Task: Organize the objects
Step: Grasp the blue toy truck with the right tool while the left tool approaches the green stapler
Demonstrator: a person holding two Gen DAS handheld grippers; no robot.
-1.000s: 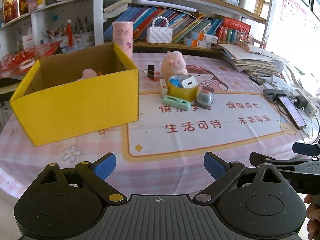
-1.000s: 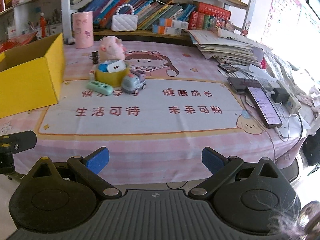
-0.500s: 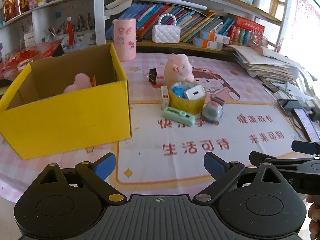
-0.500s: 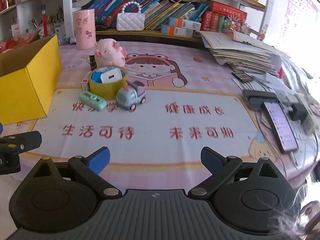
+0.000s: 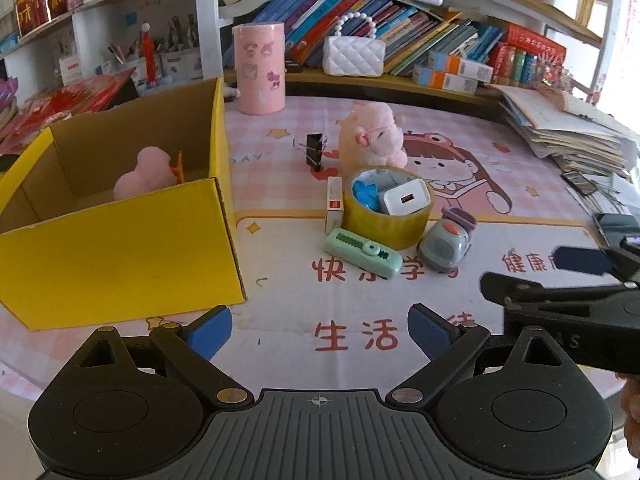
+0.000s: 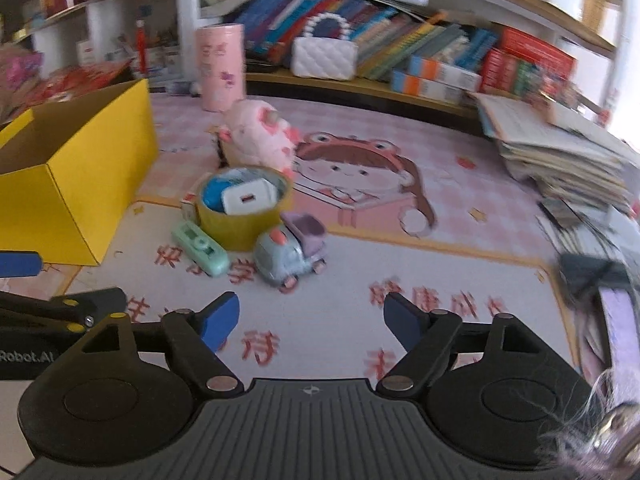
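An open yellow box [image 5: 120,248] [image 6: 76,184] stands on the left of the table with a pink soft thing [image 5: 142,174] inside. To its right a yellow tape roll [image 5: 386,208] [image 6: 244,210] holds a white charger [image 5: 406,200] and a blue item. Around it lie a mint green gadget [image 5: 362,252] [image 6: 200,248], a grey toy truck [image 5: 446,246] [image 6: 290,254], a pink plush pig [image 5: 374,136] [image 6: 258,140], a small white box [image 5: 334,204] and a black binder clip [image 5: 314,150]. My left gripper [image 5: 320,330] is open and empty. My right gripper [image 6: 310,318] is closing on nothing, short of the truck.
A pink cylinder [image 5: 260,68] and a white quilted purse [image 5: 354,56] stand at the back by shelves of books. A paper stack [image 5: 560,132] and phones [image 6: 616,320] lie on the right. The patterned mat [image 5: 360,332] in front of both grippers is bare.
Both grippers have moved forward over the table toward the cluster of objects, which looks larger now. The right gripper's fingers have come closer together. The right view is motion-blurred.
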